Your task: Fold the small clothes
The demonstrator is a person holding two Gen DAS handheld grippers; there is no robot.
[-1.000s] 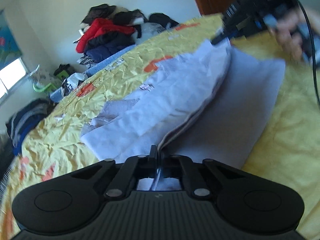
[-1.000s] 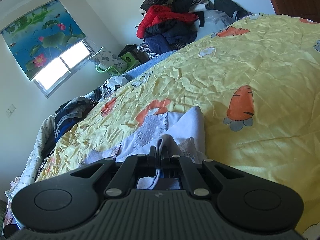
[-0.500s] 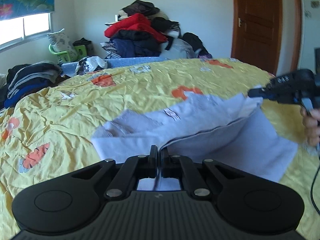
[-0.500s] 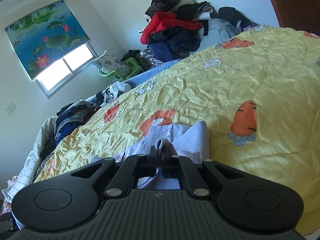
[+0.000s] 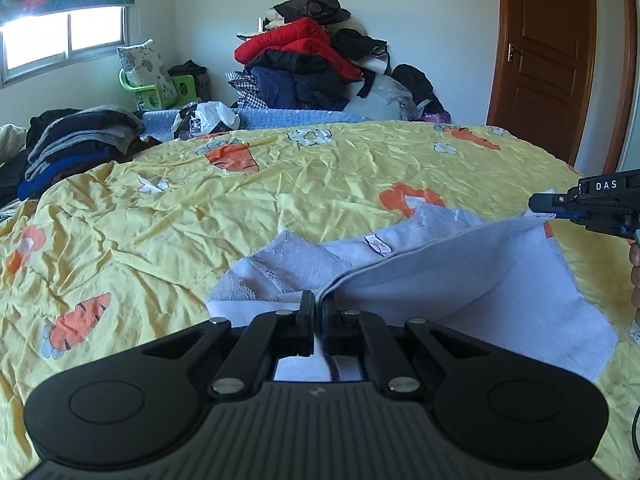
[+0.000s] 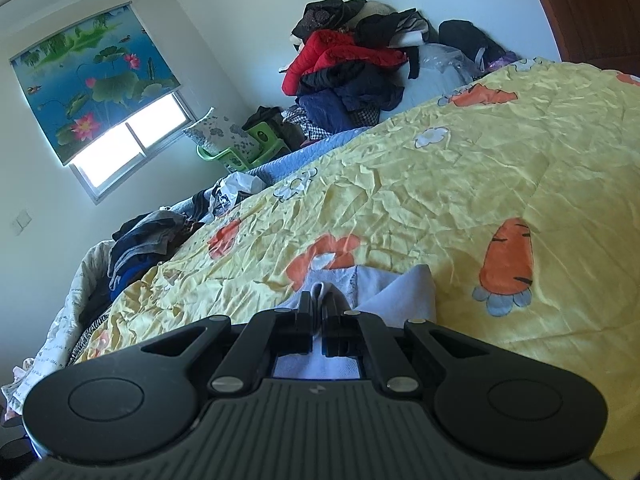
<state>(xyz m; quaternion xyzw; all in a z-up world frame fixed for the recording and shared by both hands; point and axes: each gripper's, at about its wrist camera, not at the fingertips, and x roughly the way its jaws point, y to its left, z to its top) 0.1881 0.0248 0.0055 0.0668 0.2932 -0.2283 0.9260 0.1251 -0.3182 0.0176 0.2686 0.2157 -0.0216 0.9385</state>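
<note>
A pale lavender garment (image 5: 460, 280) with lace trim lies on the yellow carrot-print bedsheet (image 5: 280, 200). My left gripper (image 5: 318, 304) is shut on its near edge. My right gripper (image 6: 318, 304) is shut on another corner of the same garment (image 6: 392, 288); it also shows in the left wrist view (image 5: 538, 202) at the right, holding that corner up so the top layer hangs in a fold between the two grippers. A white label (image 5: 376, 245) shows on the lower layer.
A heap of red and dark clothes (image 5: 312, 64) is piled by the far wall. Folded dark clothes (image 5: 76, 140) lie at the bed's left edge. A green stool (image 5: 160, 92) stands by the window. A brown door (image 5: 556, 60) is at right.
The left gripper has levelled out and moved along with the garment edge; the right gripper, holding its corner, has come lower and further right in its view. Both stay shut on the garment.
</note>
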